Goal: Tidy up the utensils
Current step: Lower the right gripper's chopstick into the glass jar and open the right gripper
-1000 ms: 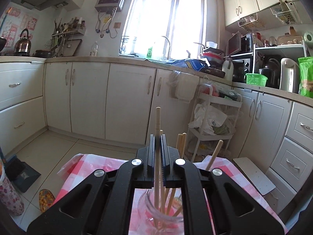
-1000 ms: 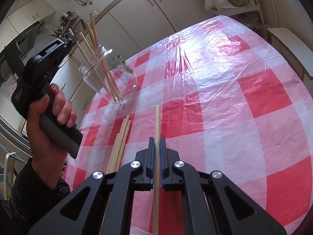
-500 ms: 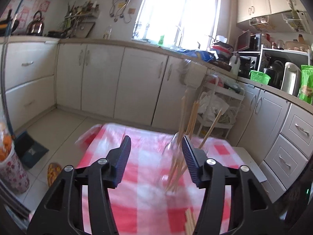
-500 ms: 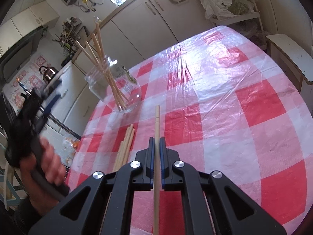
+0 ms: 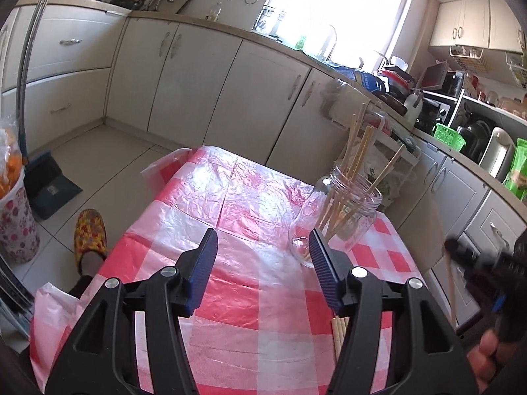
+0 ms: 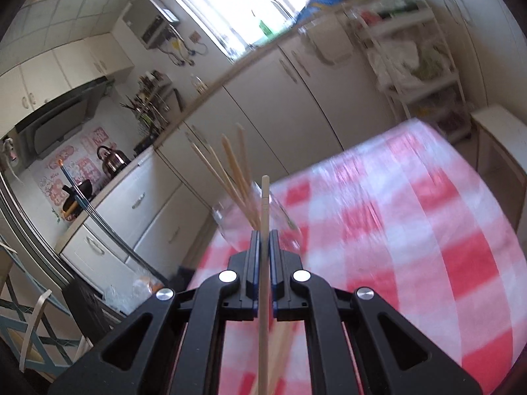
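- Carrying one chopstick [image 6: 263, 263] to the jar [image 5: 336, 214] is the step in hand; the jar stands upright on the checked tablecloth [image 5: 250, 204], toward its far right corner.
- Right tongs [image 6: 263, 243]: the jaws are clamped fully on the chopstick, which runs straight along the 12 o'clock line between the pads and sticks out past their tips. Judged from the blur in the right wrist view, this hand is in motion.
- Left tongs [image 5: 263, 256]: the jaws stand about half open and have just been opening; nothing is between the pads. The jar sits just beyond the right pad, at about 1 o'clock in the left wrist view.
- Jar contents: several chopsticks [image 5: 355, 151] lean inside, fanned toward 12 and 1 o'clock.
- Spare chopsticks [image 5: 339, 329] lie flat on the cloth at about 5 o'clock of the jar, partly hidden behind the left tongs.
- To do it well: tilt the held chopstick tip-down, centre it over the jar mouth, and aim for the gap beside the leaning sticks.
- Release only once the lower end is inside the rim; a knock on the glass could tip the jar.
- Keep the left tongs clear of the jar mouth, or use them to steady the jar wall.
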`<act>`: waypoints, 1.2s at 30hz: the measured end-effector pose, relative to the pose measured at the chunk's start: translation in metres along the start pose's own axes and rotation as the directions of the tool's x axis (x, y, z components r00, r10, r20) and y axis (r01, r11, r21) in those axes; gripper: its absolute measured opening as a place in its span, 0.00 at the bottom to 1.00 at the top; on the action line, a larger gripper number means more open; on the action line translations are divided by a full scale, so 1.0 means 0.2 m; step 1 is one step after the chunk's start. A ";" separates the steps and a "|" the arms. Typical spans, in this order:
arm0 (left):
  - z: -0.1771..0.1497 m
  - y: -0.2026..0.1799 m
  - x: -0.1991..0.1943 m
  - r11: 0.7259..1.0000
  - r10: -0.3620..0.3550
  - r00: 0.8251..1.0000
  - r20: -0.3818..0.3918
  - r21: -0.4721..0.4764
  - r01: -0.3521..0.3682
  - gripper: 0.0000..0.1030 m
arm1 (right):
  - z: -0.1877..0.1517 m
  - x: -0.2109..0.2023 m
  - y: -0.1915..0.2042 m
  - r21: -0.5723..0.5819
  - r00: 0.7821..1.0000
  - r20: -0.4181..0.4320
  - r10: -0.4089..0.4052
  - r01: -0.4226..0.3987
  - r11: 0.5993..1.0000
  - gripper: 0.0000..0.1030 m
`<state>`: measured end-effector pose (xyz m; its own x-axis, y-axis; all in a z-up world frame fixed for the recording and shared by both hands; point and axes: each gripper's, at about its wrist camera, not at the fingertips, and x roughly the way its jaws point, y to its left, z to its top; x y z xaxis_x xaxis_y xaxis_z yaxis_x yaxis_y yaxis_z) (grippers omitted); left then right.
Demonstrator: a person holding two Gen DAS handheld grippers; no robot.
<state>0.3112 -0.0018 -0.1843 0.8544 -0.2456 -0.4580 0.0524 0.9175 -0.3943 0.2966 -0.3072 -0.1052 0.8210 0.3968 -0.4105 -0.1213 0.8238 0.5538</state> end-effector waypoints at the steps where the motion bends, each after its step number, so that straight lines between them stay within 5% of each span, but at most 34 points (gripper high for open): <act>1: 0.00 0.00 0.00 1.000 -0.002 1.000 -0.002 -0.005 0.002 0.54 | 0.04 0.02 0.05 -0.016 1.000 0.028 0.009 -0.008 1.000 0.06; 7: 0.00 0.04 0.02 0.998 -0.020 1.000 -0.014 -0.059 0.019 0.57 | 0.29 0.20 0.30 -0.113 0.984 0.171 0.051 -0.032 0.993 0.06; 15: 0.00 0.08 0.04 0.993 -0.060 0.998 -0.019 -0.106 0.058 0.58 | 0.48 0.51 0.42 -0.199 0.949 0.315 0.002 0.064 0.978 0.06; 24: -0.01 0.11 0.06 0.987 -0.099 0.995 -0.026 -0.128 0.095 0.58 | 0.41 0.66 0.35 -0.239 0.932 0.356 -0.062 0.155 0.959 0.06; 36: -0.02 0.10 0.08 0.987 -0.092 0.995 -0.041 -0.135 0.085 0.58 | 0.22 0.59 0.38 -0.328 0.933 0.353 -0.065 0.189 0.926 0.06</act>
<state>0.3236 0.0124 -0.2018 0.8239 -0.3414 -0.4524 0.0551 0.8427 -0.5355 0.4082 -0.2166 -0.0794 0.9712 0.1738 -0.1632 -0.1405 0.9702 0.1976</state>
